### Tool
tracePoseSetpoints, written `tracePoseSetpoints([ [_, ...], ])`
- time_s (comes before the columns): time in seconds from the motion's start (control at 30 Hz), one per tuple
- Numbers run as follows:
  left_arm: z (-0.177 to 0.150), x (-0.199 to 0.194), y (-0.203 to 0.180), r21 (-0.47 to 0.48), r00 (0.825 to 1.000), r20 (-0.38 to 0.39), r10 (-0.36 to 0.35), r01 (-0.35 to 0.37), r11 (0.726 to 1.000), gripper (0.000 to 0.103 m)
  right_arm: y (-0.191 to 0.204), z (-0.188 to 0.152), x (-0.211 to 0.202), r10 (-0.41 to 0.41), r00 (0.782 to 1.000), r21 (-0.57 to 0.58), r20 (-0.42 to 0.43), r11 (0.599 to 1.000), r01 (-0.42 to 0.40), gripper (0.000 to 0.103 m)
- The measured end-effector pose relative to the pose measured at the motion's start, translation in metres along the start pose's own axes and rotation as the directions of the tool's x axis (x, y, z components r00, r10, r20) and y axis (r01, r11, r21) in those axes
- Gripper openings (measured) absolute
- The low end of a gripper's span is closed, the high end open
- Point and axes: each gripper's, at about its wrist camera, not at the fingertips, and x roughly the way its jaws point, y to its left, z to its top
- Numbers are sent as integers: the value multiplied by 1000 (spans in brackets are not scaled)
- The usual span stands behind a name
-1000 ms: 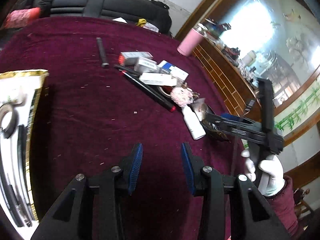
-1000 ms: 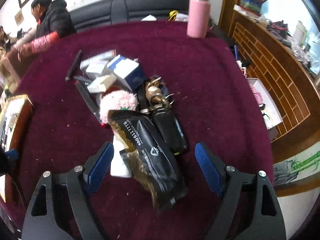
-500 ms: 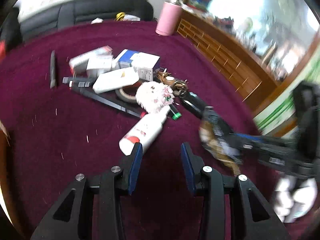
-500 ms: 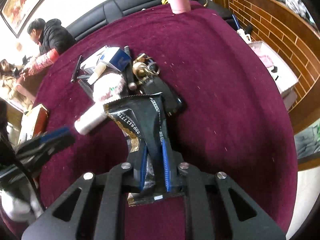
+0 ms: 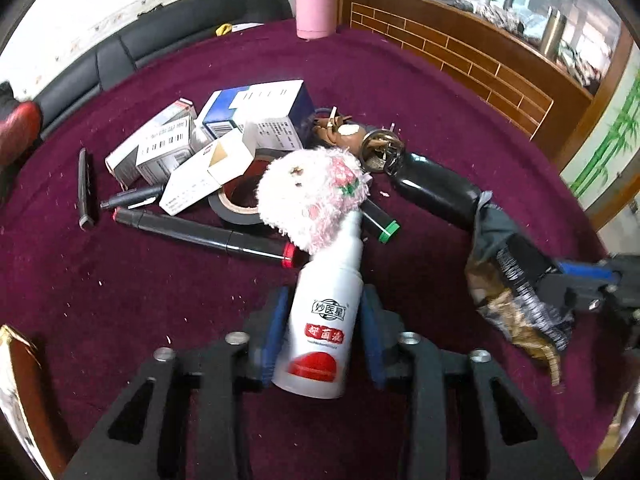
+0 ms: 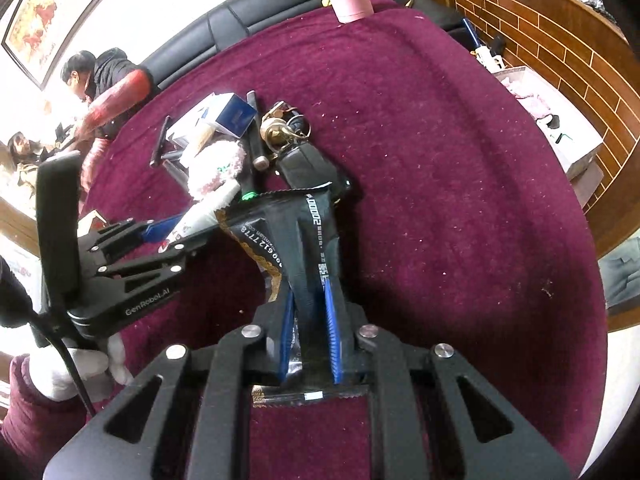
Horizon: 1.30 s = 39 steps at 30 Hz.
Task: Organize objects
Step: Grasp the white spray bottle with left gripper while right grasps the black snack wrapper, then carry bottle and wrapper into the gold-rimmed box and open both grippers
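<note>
A white bottle (image 5: 326, 320) with a red label lies on the maroon tablecloth (image 5: 120, 300), its neck tucked under a fluffy pink-and-white item (image 5: 312, 196). My left gripper (image 5: 326, 304) straddles the bottle's body; its jaws are closing and the blue pads sit against both sides. In the right wrist view the left gripper (image 6: 172, 228) comes in from the left at that bottle (image 6: 200, 216). My right gripper (image 6: 308, 300) is shut on a black snack packet (image 6: 288, 240) with gold trim, creasing it. The left wrist view shows that packet (image 5: 508, 280) at right, pinched by the right gripper (image 5: 560, 276).
Behind the bottle is a pile: small boxes (image 5: 256, 116), a black marker (image 5: 200, 232), a tape roll (image 5: 236, 204), keys with a black case (image 5: 432, 188). A pink flask (image 5: 316, 0) stands at the far edge. A gold-edged box (image 5: 16, 360) is at left. A person (image 6: 108, 80) sits beyond.
My left gripper swung over to the pile and came down around the white bottle, its jaws narrowing. My right gripper shut on the black packet and has stayed clamped on it.
</note>
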Motion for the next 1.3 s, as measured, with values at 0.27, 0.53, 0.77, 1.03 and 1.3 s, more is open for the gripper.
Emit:
tracePoseSetpoints([
  [0.27,-25,-39,16,-92,994,54,-94,99,991,24,-4,-5,-5,23,999,72,27,997,-25,10],
  [0.53,-66,-97,38,-136,982,134,-131,150,979,25,6,-17,-11,112,992,122,48,985,-118,5],
  [0.77,-101,-142,73,-201,974,197,-109,149,968,25,46,-25,-21,213,975,96,64,971,-218,5],
  [1.03,-148,-184,133,-284,975,223,-14,79,956,25,137,-28,-18,331,943,-14,17,944,-331,5],
  [1.3,-204,-219,215,-409,971,197,136,-44,912,25,243,-40,12,427,898,-99,-102,894,-436,6],
])
